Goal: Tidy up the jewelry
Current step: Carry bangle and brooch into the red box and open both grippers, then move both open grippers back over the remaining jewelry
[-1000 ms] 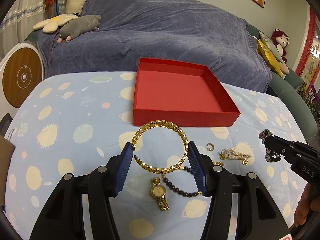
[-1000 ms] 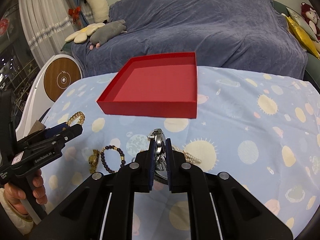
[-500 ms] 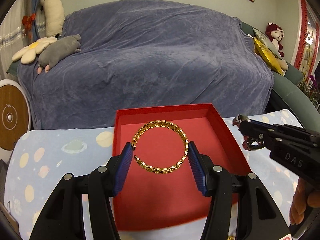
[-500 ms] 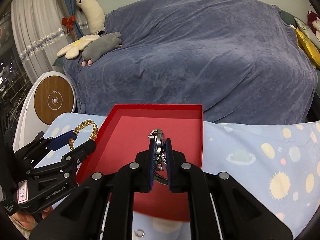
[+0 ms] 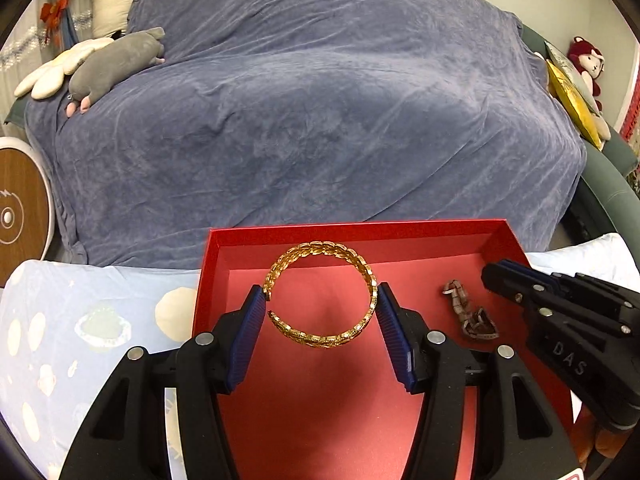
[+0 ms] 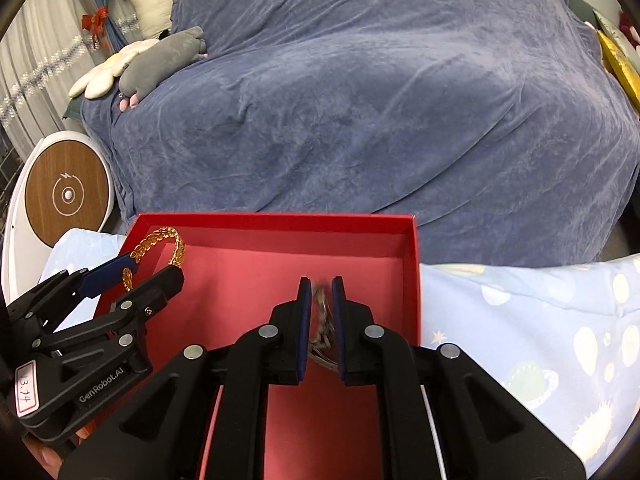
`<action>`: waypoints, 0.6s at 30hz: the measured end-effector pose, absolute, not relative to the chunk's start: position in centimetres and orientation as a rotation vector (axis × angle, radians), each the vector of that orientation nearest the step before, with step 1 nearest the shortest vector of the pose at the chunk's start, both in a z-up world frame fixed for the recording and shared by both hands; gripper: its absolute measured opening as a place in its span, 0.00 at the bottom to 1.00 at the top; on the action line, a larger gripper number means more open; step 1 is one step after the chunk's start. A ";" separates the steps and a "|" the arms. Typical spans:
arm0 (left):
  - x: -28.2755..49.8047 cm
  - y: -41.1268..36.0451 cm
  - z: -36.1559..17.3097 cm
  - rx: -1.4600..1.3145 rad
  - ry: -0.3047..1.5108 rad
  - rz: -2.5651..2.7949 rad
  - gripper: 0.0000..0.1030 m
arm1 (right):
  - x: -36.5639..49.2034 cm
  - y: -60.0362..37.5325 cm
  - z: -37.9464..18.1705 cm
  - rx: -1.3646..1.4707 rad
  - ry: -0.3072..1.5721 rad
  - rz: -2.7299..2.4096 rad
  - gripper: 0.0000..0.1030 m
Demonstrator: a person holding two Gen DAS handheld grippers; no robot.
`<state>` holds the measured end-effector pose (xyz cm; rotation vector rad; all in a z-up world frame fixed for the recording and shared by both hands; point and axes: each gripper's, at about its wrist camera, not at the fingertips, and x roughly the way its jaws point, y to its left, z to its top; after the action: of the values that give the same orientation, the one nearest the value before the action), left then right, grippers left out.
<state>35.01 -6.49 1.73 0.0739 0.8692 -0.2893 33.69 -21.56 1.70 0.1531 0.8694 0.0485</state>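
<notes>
My left gripper (image 5: 321, 312) is shut on a gold woven bangle (image 5: 320, 294) and holds it over the left part of the red box (image 5: 352, 230). It also shows in the right wrist view (image 6: 158, 240). My right gripper (image 6: 319, 300) hangs over the right part of the red box (image 6: 280, 220), its fingers parted a little. A silver watch (image 5: 470, 316) lies on the box floor, just below the right gripper (image 5: 494, 276), and shows blurred between its pads (image 6: 322, 320).
The box sits on a light blue tablecloth with planet prints (image 6: 540, 320). A sofa under a blue-grey cover (image 5: 320, 100) stands behind the table, with plush toys (image 5: 116, 60) on it. A round wooden-faced device (image 6: 66, 196) is at the left.
Both grippers moved forward from the loose jewelry on the cloth to over the red box. The right gripper opened and the silver watch dropped onto the box floor.
</notes>
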 end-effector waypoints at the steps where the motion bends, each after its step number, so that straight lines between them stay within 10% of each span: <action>1: 34.8 -6.4 1.8 0.079 0.864 -0.291 0.56 | 33.3 -21.6 2.1 0.149 0.853 0.044 0.17; 18: 19.2 1.9 7.8 -0.022 0.806 -0.288 0.73 | 12.7 -22.3 9.6 0.169 0.730 0.102 0.44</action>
<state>19.20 1.92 7.78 -0.0215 0.8061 -0.2882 12.68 -22.30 9.58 0.1691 0.7305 0.1015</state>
